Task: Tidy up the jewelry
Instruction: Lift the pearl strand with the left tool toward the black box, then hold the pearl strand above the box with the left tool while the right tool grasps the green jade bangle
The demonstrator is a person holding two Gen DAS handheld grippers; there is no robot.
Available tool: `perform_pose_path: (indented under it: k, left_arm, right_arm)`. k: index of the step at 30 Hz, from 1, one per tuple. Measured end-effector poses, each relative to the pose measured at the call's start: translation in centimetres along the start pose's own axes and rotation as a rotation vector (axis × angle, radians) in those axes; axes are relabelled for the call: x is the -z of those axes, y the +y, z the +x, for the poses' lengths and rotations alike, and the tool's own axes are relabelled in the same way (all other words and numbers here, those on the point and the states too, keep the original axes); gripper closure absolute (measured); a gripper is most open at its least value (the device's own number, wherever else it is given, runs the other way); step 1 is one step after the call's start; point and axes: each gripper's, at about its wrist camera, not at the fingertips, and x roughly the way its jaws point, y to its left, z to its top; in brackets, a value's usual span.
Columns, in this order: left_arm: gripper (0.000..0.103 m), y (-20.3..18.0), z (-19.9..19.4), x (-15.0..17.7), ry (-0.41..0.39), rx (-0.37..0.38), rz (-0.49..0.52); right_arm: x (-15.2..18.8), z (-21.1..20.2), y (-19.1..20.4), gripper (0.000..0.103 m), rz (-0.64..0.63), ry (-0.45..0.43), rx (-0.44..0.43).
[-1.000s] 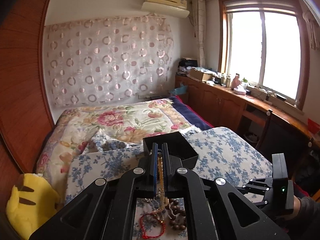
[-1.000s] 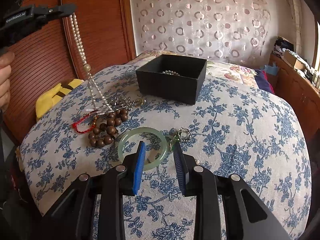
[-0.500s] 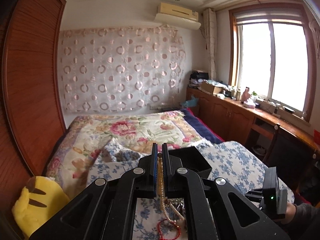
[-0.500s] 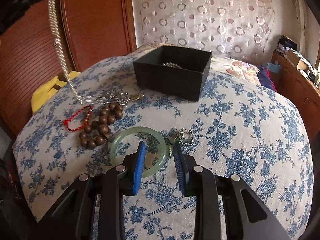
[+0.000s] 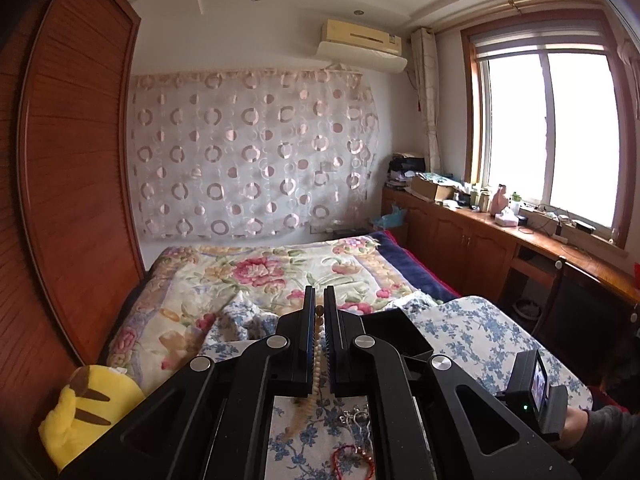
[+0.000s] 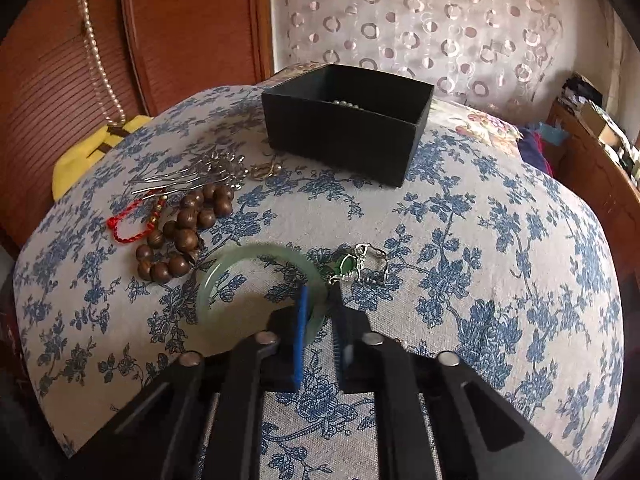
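Note:
My left gripper (image 5: 319,304) is shut on a pearl necklace (image 5: 317,350), held high; the strand hangs free at the upper left of the right wrist view (image 6: 96,52). The black box (image 6: 346,126) stands at the back of the floral cloth and holds pearls; its corner shows in the left wrist view (image 5: 400,330). My right gripper (image 6: 319,294) straddles the rim of a pale green jade bangle (image 6: 236,268), jaws narrowed around it; contact is unclear. A silver chain with green pendant (image 6: 356,266), wooden bead bracelet (image 6: 186,230), red cord bracelet (image 6: 128,224) and silver hairpins (image 6: 188,176) lie nearby.
A blue-floral cloth (image 6: 500,240) covers the rounded surface. A yellow plush toy (image 5: 80,408) sits at its left by the wooden wardrobe (image 5: 68,160). The flowered bed (image 5: 260,272) lies beyond, cabinets and window at right.
My left gripper has risen, lifting the pearl necklace clear of the cloth. My right gripper has moved forward and down onto the jade bangle's rim, its jaws narrower.

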Motion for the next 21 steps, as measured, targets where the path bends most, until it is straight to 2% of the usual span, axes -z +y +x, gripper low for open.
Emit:
perform_pose_path:
  k: [11,21]
  left_arm:
    - [0.099,-0.3,1.4,-0.1,0.026,0.01,0.012]
    - [0.099,-0.3,3.6,-1.1,0.028,0.027,0.027]
  right_arm:
    - [-1.8,-3.1,-0.4,0.094,-0.01,-0.118,0.01]
    - [-3.9,-3.9,-1.2,0.095,-0.031,-0.157,0.001]
